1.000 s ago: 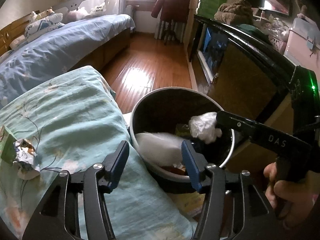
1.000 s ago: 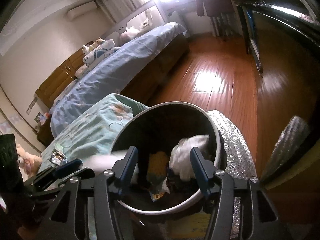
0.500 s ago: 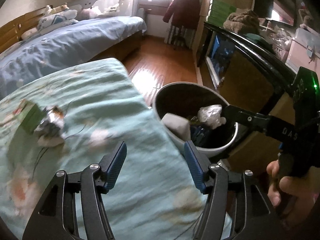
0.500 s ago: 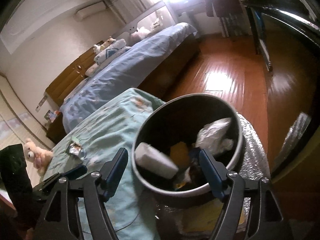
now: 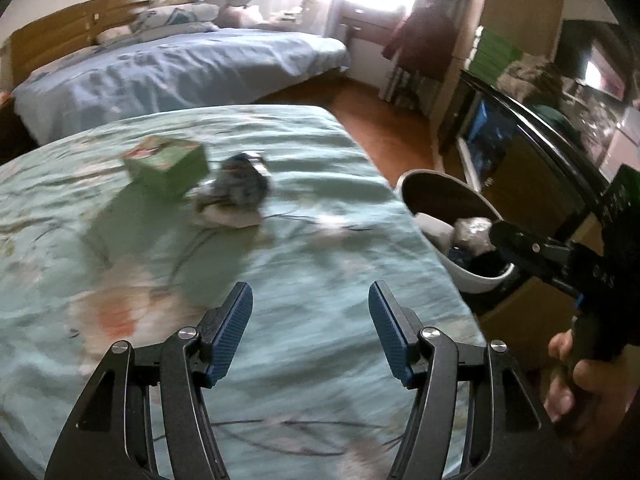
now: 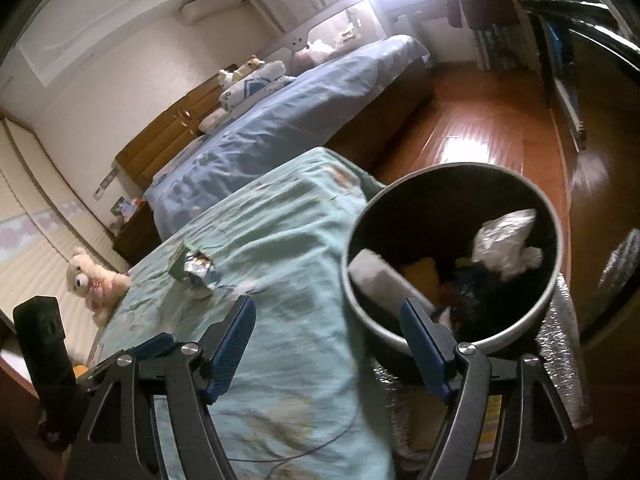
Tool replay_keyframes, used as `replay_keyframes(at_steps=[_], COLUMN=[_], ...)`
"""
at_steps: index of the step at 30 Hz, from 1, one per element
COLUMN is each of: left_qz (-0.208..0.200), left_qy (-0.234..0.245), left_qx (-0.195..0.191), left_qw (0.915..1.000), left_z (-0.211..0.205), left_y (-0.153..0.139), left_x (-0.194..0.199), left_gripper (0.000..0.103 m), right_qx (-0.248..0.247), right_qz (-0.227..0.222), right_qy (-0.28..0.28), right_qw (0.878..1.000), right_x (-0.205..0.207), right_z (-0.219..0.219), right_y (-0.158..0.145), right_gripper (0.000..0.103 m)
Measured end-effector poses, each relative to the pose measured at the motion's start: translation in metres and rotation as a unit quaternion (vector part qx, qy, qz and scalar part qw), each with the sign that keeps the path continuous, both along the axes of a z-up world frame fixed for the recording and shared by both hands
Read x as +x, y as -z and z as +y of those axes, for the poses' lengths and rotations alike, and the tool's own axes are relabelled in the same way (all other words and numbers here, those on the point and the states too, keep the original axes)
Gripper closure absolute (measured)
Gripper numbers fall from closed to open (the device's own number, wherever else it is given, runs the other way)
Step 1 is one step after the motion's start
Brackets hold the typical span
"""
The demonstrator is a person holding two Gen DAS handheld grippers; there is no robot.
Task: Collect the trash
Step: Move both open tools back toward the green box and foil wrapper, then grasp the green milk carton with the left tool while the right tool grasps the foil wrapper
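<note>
In the left wrist view, a green box [image 5: 166,163] sits on the teal floral bedspread [image 5: 280,280], its printing blurred past reading. Just right of it, touching or nearly so, lies a crumpled foil wrapper [image 5: 236,194] on a pale scrap; blur hides what it is. The left tool [image 5: 310,334] hovers over the bedspread with its 2 blue pads wide apart and nothing between them. Farther right, off the bed edge, stands the round trash bin [image 5: 476,276], partly cut off by the right tool's dark finger crossing its rim.

In the right wrist view, the wrapper [image 6: 196,270] shows small and smeared, the green box mostly hidden behind it. The right tool [image 6: 328,344] is spread wide and empty, its right pad in front of the bin's near rim. The bin [image 6: 404,338] holds a white roll-shaped piece [image 6: 384,280], something yellow, dark items hard to make out, and a crumpled white wad [image 6: 506,246].
</note>
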State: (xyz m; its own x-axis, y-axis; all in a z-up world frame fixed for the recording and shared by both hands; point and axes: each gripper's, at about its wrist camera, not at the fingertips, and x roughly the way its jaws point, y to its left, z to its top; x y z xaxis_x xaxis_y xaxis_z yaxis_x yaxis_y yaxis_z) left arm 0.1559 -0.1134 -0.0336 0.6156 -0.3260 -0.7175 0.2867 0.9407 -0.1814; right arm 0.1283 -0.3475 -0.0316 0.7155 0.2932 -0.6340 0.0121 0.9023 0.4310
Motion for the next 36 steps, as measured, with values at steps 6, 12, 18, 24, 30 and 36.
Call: replay_keyframes(at_steps=[6, 12, 18, 24, 30, 36], left_qz=[0.004, 0.008, 0.017, 0.019, 0.013, 0.012], left_qy=[-0.029, -0.058, -0.085, -0.099, -0.097, -0.089], left_qx=[-0.003, -0.004, -0.011, -0.016, -0.012, -0.005], left_qw=[0.9996, 0.9983, 0.9961, 0.9948, 0.9951, 0.9959], left_z=[0.025, 0.054, 0.08, 0.095, 0.096, 0.089], left_y=[0.005, 0.01, 0.014, 0.013, 0.007, 0.005], left_x=[0.0, 0.001, 0.007, 0.018, 0.041, 0.068], left_gripper=[0.042, 0.042, 0.042, 0.041, 0.041, 0.041], right_qx=[-0.003, -0.008, -0.016, -0.013, -0.016, -0.014], right_qz=[0.003, 0.004, 0.002, 0.009, 0.011, 0.019], right_qy=[-0.024, -0.048, -0.077, -0.103, -0.124, -0.133], right_qw=[1.0, 0.999, 0.997, 0.995, 0.992, 0.991], right_x=[0.002, 0.009, 0.024, 0.045, 0.069, 0.093], right_z=[0.024, 0.048, 0.075, 0.099, 0.119, 0.128], right_y=[0.002, 0.003, 0.004, 0.01, 0.013, 0.017], right_gripper=[0.027, 0.027, 0.027, 0.028, 0.034, 0.045])
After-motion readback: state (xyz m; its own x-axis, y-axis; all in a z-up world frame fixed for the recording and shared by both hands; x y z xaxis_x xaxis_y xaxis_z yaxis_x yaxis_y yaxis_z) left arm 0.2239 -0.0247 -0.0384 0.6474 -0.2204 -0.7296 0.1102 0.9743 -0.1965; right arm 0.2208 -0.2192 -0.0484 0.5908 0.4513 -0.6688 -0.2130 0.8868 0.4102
